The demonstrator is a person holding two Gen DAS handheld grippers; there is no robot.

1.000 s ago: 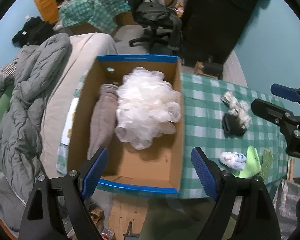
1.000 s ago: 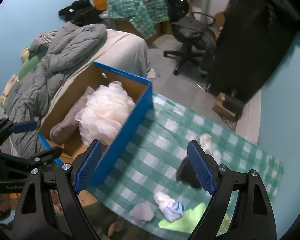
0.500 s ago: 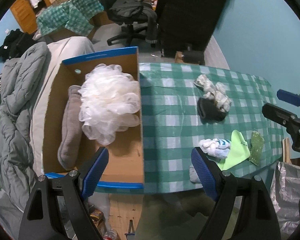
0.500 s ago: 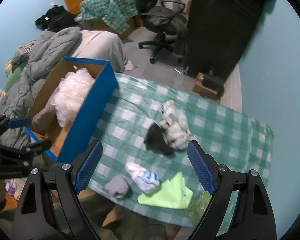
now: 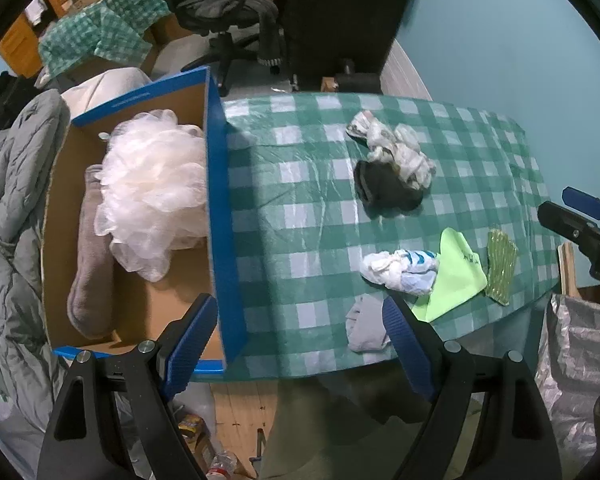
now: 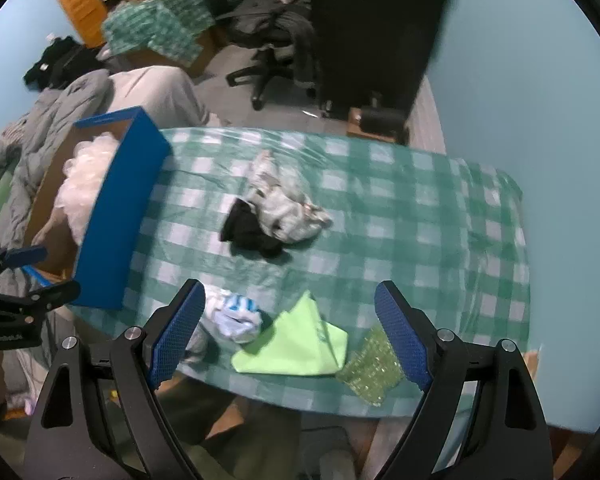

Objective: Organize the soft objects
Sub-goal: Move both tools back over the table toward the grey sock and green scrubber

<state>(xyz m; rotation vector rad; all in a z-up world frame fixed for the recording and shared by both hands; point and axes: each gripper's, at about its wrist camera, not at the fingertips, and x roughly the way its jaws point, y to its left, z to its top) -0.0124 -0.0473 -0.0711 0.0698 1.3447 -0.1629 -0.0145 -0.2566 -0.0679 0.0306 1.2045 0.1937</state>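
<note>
A blue box (image 5: 216, 216) with brown insides sits at the left of the left wrist view, on the left end of the table (image 5: 300, 200). Inside it lie a puffy white bath sponge (image 5: 152, 196) and a grey sock (image 5: 92, 260), side by side and touching.

On the green checked table, a black sock (image 5: 384, 190) touches a crumpled pale cloth (image 5: 396, 148) near the middle right. Lower down are a white and blue sock ball (image 5: 400, 270), a bright green cloth (image 5: 456, 278) and a bumpy green scrub pad (image 5: 500, 266) — all close together. A small grey sock (image 5: 366, 328) lies at the near edge of the table.

The left gripper (image 5: 296, 344) is at the bottom of its view, its blue fingers spread wide and holding nothing. The right gripper (image 6: 290, 340) is the same — fingers spread, empty, above the near edge of the table.

An office chair (image 6: 272, 36) stands at the top of the frame.
</note>
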